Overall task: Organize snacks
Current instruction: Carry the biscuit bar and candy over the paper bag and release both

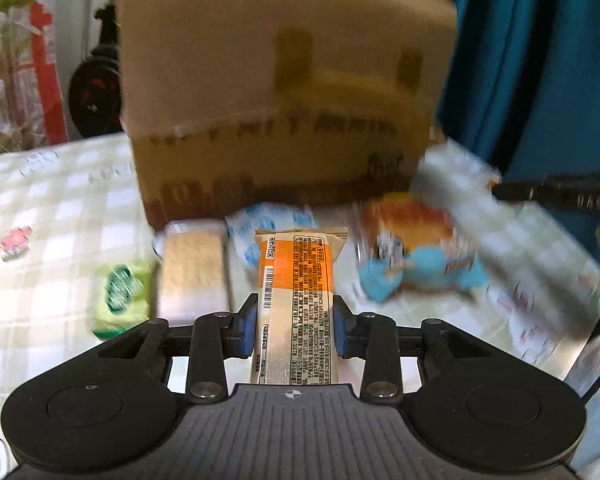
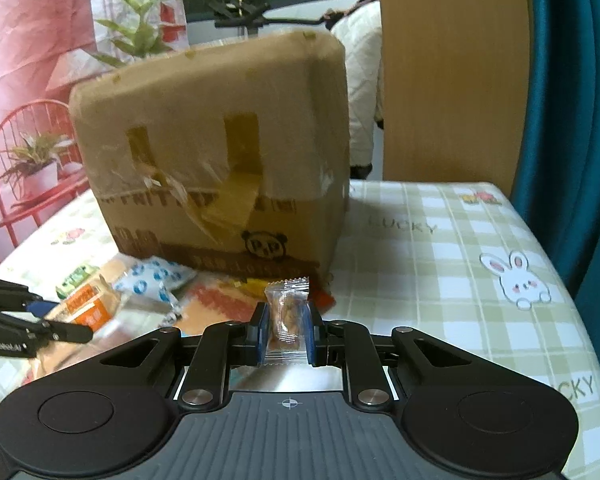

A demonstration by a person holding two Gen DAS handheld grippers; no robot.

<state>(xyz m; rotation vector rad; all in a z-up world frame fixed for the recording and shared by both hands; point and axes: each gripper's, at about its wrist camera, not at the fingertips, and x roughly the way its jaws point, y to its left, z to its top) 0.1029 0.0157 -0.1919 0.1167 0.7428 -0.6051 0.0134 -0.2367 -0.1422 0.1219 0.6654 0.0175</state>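
Orange bar (image 1: 296,304) pinched across its width between the blue pads (image 1: 247,330) of the left gripper (image 1: 295,330), long axis pointing away toward the box (image 1: 276,92); printed back and barcode facing up. Probably light and fairly stiff, foil wrapper slick, contents likely crumbly, so a mid-body grip with modest squeeze looks right, not the crimped ends. Clear-wrapped candy (image 2: 287,320) clamped upright in the right gripper (image 2: 287,334), jaws narrow, serrated top edge sticking up. Small, light, crinkly film that could slide; best held on the solid lump, as now.

Further out, more snacks lying loose on the checked cloth (image 1: 60,200) in front of the box: pale wafer pack (image 1: 192,272) just left of the bar, green packet (image 1: 120,292) left again, blue-and-white pouch (image 1: 268,228) beyond, orange-and-blue bag (image 1: 416,252) to the right, blurred. Box standing at the far side, taped, sealed on the faces in view; whether open on top cannot be told. Teal curtain (image 2: 572,120) far right, rabbit print (image 2: 516,276) on the cloth near right
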